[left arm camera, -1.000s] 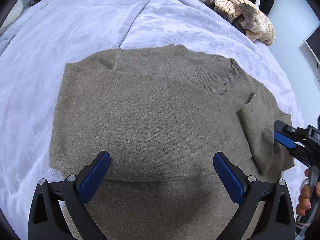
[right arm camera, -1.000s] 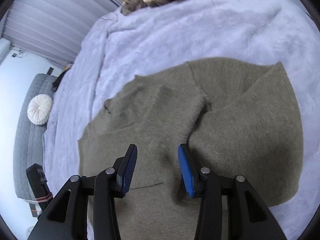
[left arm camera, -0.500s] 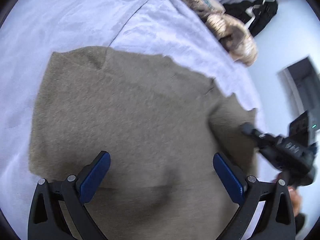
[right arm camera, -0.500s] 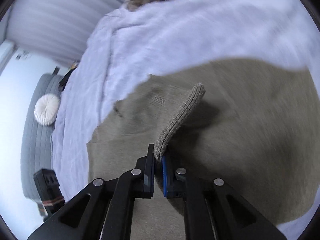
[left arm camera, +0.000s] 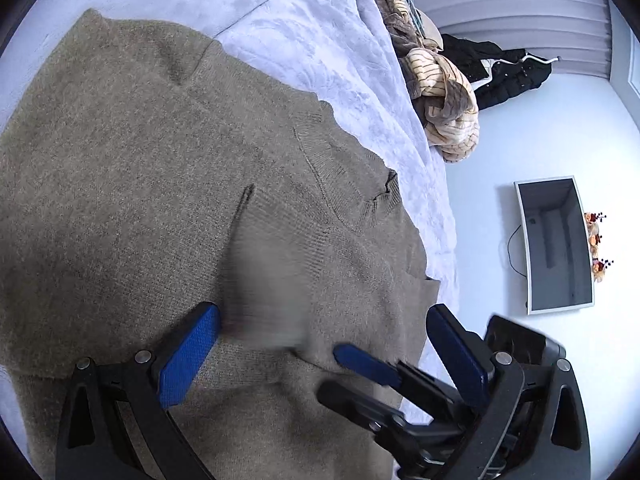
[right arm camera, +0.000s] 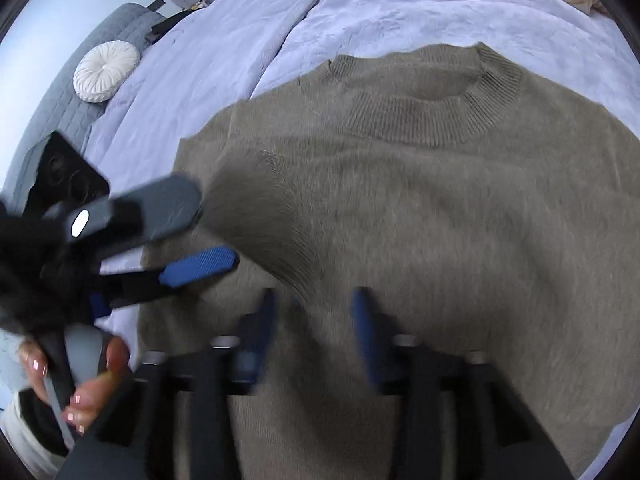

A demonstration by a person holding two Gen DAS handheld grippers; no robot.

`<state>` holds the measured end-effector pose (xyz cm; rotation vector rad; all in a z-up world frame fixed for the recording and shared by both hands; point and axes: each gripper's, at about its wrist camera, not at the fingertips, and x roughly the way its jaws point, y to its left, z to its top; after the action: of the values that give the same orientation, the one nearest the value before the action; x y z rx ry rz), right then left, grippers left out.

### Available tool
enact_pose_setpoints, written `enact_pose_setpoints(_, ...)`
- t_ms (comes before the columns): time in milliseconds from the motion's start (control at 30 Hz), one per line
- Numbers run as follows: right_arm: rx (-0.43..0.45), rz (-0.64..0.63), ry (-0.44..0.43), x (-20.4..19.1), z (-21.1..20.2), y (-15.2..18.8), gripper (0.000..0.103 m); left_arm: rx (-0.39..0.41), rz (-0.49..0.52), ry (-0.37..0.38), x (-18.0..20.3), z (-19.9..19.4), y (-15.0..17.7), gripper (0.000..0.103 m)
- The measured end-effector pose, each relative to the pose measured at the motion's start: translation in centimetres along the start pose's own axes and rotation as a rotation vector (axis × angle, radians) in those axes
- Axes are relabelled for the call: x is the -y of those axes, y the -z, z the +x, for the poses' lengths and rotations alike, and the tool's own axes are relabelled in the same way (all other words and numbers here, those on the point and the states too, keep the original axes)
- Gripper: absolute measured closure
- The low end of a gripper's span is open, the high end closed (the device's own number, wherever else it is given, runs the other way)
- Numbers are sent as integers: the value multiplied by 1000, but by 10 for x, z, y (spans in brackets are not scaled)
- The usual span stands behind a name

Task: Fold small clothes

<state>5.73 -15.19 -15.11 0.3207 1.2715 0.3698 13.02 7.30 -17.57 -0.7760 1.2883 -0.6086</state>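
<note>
Right wrist view shows the right gripper (right arm camera: 316, 320) with its jaws opening; half a second ago they pinched the ribbed cuff, and now the sleeve (right arm camera: 264, 216) lies dropped across the sweater's (right arm camera: 460, 220) chest, just beyond the blurred pads, with nothing between them. That sleeve fold looks done, so the far sleeve or the body fold is probably next. The left gripper (left arm camera: 320, 352) hangs wide open over the near hem, empty, and has turned since a second ago. The olive sweater lies flat, collar far, on a lilac bedspread (left arm camera: 340, 52). Far right sits a heap of striped clothes (left arm camera: 440, 92), beyond it a black jacket (left arm camera: 508, 76); a monitor (left arm camera: 554, 244) lies on the pale floor.
</note>
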Motion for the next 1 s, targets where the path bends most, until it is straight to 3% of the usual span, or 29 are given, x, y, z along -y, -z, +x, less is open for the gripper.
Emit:
enact_pose_setpoints(133,18,166,-29,44,-32,27,40,-1,20,-30,4,5,-3,0)
enact_pose_setpoints(267,92,529,-101,126,-64,66,40,10,36,-81,6,10,-6,0)
enact_pose_setpoints(333,162,733,-173,170,-76,92,40,7,59,-136,9,14,-6,9)
enact_pose_setpoints(400,229,860,-235,195,-83,107,40,-2,86,-223,12,20,-7,39)
enact_pose_setpoints(433,257,895,-257,201,-85,111,40,-8,93,-252,12,22,-8,48)
enact_pose_setpoints(500,309,940,-278,210,-87,113,42,-24,84,-251,10,24,-9,96)
enact_pose_setpoints(567,335,959,-278,213,-86,107,65,-16,62,-222,7,20,-9,95)
enact_pose_setpoints(600,339,959,-276,217,-87,105,92,2,70,-212,9,15,-7,95)
enact_pose_setpoints(700,364,862,-281,210,-106,94,94,58,106,-179,18,-5,0,95)
enact_pose_setpoints(767,358,721,-227,196,-122,84,94,78,132,-203,18,-14,4,95)
enact_pose_setpoints(833,276,606,-122,184,-121,79,90,61,118,-242,7,-14,4,95)
enact_pose_setpoints(900,162,579,-75,179,-105,81,87,31,81,-276,-9,-9,3,95)
enact_pose_setpoints(1000,177,550,-95,178,-114,93,83,28,85,-282,-12,-7,3,95)
